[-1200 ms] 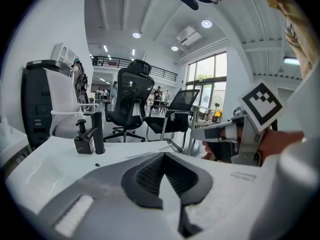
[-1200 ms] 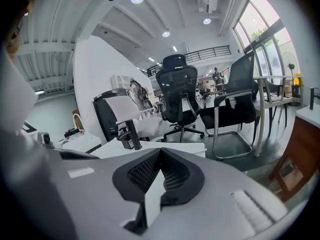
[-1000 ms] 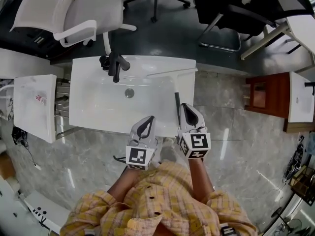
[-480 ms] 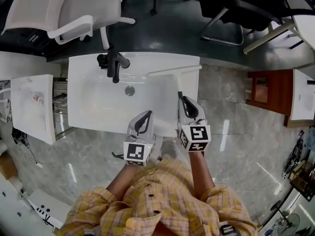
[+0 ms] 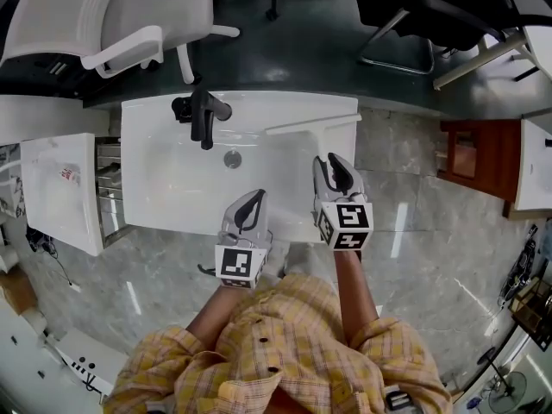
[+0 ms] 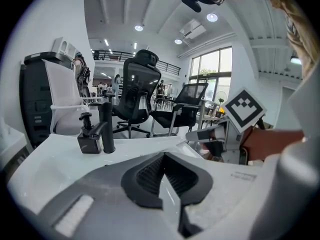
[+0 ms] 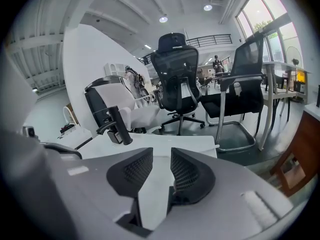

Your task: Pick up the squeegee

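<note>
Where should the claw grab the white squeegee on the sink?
Grip the white, long-bladed squeegee by its thin handle, not the wide blade. The handle runs from the blade's middle toward the person, so come from the near edge of the white sink, where the right claw is opening, empty.

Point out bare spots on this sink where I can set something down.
Free: the basin left of the drain, between the faucet and the near rim. Crowded: the right side, where the squeegee lies.

White squeegee (image 5: 312,125), long thin blade lying flat on the far right of the sink (image 5: 172,184), stem pointing near.
</note>
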`<state>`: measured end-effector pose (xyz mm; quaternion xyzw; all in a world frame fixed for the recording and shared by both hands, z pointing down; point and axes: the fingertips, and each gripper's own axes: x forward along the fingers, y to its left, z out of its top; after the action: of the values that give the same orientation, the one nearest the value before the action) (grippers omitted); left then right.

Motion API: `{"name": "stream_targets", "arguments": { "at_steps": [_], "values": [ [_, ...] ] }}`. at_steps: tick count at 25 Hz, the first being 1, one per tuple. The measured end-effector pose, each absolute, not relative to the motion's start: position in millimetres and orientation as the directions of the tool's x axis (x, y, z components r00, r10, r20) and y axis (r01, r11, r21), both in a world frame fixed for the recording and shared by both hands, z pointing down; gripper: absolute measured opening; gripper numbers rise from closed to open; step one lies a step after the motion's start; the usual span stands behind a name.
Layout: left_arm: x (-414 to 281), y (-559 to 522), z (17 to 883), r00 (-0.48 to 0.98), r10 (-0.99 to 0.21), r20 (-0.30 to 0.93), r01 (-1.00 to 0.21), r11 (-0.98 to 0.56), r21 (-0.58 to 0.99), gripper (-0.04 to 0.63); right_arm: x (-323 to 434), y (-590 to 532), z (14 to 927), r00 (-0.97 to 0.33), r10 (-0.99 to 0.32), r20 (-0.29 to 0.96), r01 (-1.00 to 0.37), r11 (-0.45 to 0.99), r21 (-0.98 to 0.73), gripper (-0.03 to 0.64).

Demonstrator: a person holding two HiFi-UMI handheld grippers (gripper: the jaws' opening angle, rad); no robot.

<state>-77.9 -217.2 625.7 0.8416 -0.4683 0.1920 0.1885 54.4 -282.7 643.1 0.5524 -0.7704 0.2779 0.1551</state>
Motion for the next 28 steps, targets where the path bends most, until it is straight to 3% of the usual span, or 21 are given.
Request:
{"name": "stream_targets", "arguments": {
  "at_steps": [14,28],
  "values": [
    [-76.5,-231.1,633.9,0.493,-0.704,0.511,-0.857,-0.494,0.146,-0.002,58.3,-312.4,685.1,-0.308,-0.717,0.626,-0.950,0.200,-0.237,0.144],
    [-84.6,-237.8,646.8,0.465,-0.696,0.547,-0.870,-0.474,0.136,-0.002,58.7,-324.3,727.0,-0.259,-0.649,0.715,-0.966,0.163,-0.203,0.129]
  ]
}}
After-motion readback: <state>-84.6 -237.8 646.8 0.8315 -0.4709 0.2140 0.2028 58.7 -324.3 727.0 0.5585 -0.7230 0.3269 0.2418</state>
